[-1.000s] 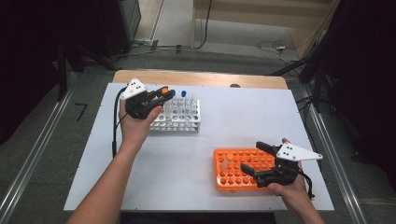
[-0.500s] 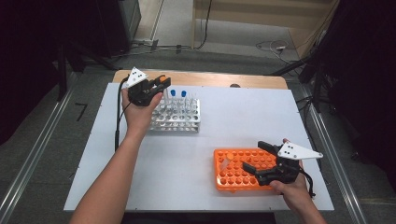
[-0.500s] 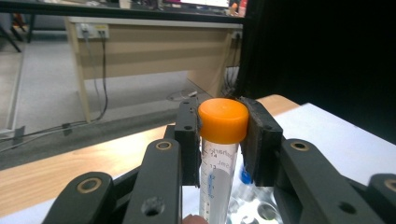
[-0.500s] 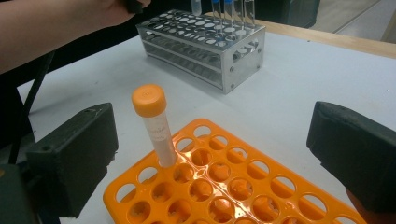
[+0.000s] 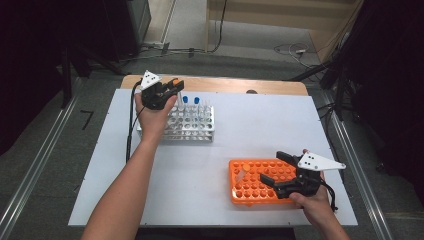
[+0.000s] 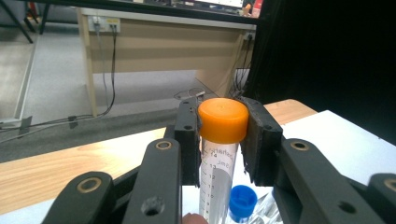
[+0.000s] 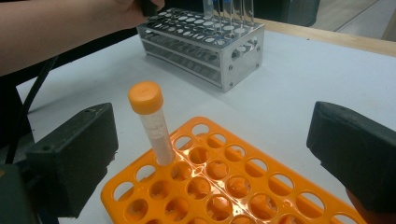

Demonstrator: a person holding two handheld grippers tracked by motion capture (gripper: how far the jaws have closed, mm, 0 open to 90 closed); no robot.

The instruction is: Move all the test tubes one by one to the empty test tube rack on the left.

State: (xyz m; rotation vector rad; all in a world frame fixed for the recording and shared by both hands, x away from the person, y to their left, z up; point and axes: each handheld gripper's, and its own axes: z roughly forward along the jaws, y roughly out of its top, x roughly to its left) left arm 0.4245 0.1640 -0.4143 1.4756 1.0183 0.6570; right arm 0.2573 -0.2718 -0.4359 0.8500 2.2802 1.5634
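Orange-capped tube (image 6: 219, 154) sits clamped just under its cap in the left gripper (image 5: 162, 92), upper left of the high view, lifted above the metal rack (image 5: 192, 122) where blue-capped tubes (image 5: 185, 99) stand. Lower right, the right gripper (image 5: 287, 177) hovers wide open and empty over the orange rack (image 5: 250, 192), which holds one seated tube (image 7: 152, 123) on the white counter (image 5: 260, 125). My judgement: carry the held tube upright, centre it over a free hole, then lower straight down before releasing.
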